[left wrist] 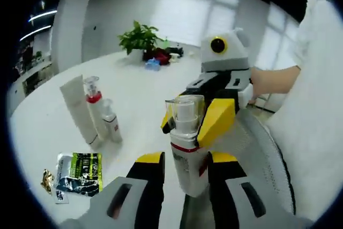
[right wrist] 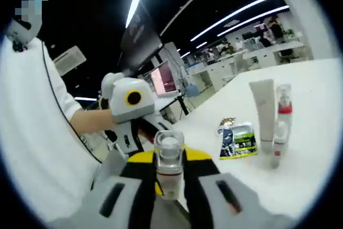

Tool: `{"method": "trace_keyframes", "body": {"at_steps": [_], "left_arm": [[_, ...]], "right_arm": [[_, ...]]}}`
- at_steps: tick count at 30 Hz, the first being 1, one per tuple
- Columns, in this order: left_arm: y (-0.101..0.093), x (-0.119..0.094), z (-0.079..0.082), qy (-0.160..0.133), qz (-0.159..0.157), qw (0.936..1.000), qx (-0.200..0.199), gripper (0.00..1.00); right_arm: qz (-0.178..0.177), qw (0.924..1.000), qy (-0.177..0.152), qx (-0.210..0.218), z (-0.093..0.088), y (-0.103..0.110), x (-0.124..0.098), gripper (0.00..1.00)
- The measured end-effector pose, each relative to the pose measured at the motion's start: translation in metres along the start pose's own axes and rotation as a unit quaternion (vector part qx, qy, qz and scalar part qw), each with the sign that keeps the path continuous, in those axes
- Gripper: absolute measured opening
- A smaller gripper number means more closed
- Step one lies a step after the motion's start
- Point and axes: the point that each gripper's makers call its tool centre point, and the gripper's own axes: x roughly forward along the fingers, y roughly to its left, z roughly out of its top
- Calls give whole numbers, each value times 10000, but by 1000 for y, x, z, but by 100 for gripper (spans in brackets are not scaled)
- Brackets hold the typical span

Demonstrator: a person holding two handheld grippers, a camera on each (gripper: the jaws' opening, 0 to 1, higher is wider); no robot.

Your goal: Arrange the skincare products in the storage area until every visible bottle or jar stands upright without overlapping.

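Left gripper view, left to right. Sachets (left wrist: 79,173), flat on the white table (left wrist: 139,87), at 8 o'clock. Tube (left wrist: 78,108), tall pump bottle (left wrist: 95,105) and small bottle (left wrist: 111,120): all upright, close together, at 9 o'clock. Plant (left wrist: 139,38) at 12 o'clock. Spray bottle (left wrist: 187,143), centre: long axis vertical, clear cap up. Left gripper (left wrist: 185,170) clamps its body; right gripper (left wrist: 201,116) pinches its cap end.

Right gripper view: same spray bottle (right wrist: 169,164) between the right gripper (right wrist: 170,178) jaws.
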Motion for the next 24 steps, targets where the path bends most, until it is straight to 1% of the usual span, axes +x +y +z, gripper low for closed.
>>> {"method": "trace_keyframes", "body": {"at_steps": [1,2,4,6,10,13,18,20,22,24], "left_arm": [[-1,0,1,47,-49,9999,98,23],[-3,-1,2,89,-105,9998,151,22],[-7,-1,3,178,-269,9991,260,21],[-9,-2,4,280,-364,9979,449,20],[-9,-2,4,440,-458,9955,706,19],[-10,0,2,563,-512,9933,875,19],[-7,3,-1,632,-492,9916,1016,19],[-5,5,-3,720,-465,9911,1019,18],[-1,8,-6,807,-347,9903,1074,18],[3,10,-7,830,-257,9905,1067,18]], "right_arm": [[44,10000,13,-69,1,1,0,18],[164,9996,82,-200,1,4,1,18],[372,9986,190,-320,2,8,1,18],[485,9973,300,-459,3,9,1,18],[645,9944,477,-682,4,9,-1,18],[718,9928,566,-769,2,9,-1,18],[755,9907,715,-878,-3,6,-3,18],[770,9894,819,-923,-6,5,-2,18],[716,9885,896,-983,-8,2,-1,18],[649,9882,945,-1018,-10,-1,0,18]]}}
